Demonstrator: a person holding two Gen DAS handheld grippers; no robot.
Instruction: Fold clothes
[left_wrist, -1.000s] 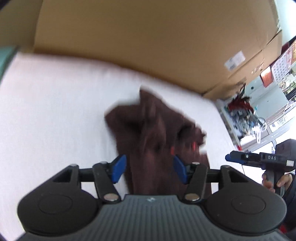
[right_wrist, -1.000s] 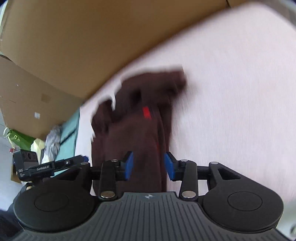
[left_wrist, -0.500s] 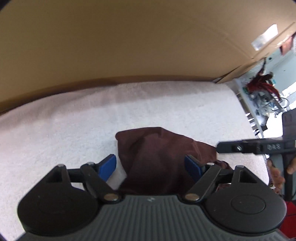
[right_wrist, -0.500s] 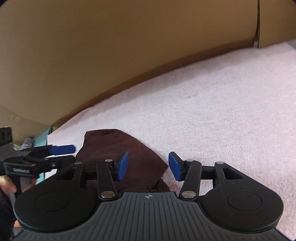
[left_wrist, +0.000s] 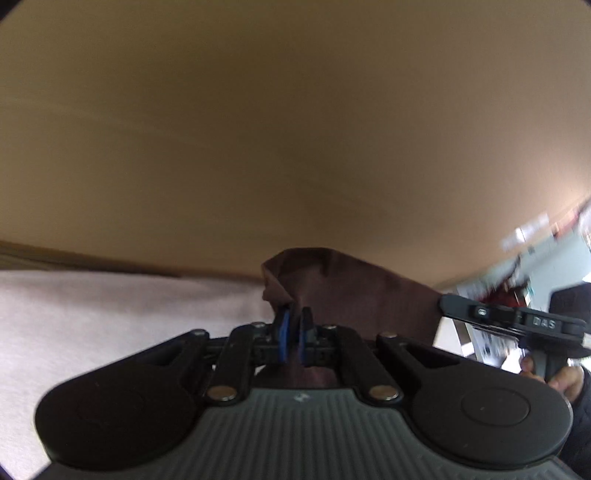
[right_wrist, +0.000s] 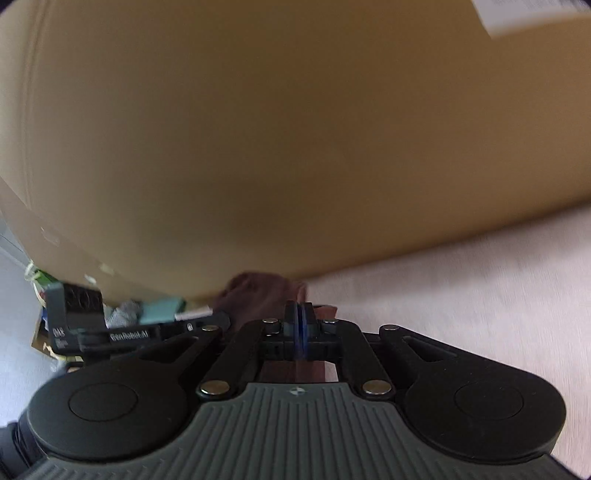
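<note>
Both tools have clamped down now! Half a second ago the blue pads of each stood wide apart over the cloth; now the left tool (left_wrist: 293, 325) has its pads pressed together on an edge of the dark brown garment (left_wrist: 354, 295), and the right tool (right_wrist: 300, 325) has its pads pinched flat on the same garment (right_wrist: 258, 295), with brown fabric showing below the pads in both views.

The garment has changed too. A second ago it lay crumpled on the pale pink towel-like surface (left_wrist: 110, 314); now its top edge stands up against the cardboard wall (left_wrist: 295, 129) in the left view, stretched between the two tools. Both cameras have also dropped lower, so the cardboard fills most of each picture where earlier the pink surface did.

The left view shows the garment as a broad taut sheet running rightward to the other tool (left_wrist: 509, 321), whose handle is gripped by the person's hand (left_wrist: 561, 376); blurred room clutter sits behind. The right view shows only a small bunched corner of fabric above the pads, the left tool's body (right_wrist: 122, 332) off to the left, and a white label (right_wrist: 535, 14) on the cardboard at top right. Whether the lower part of the garment touches the surface cannot be told.
</note>
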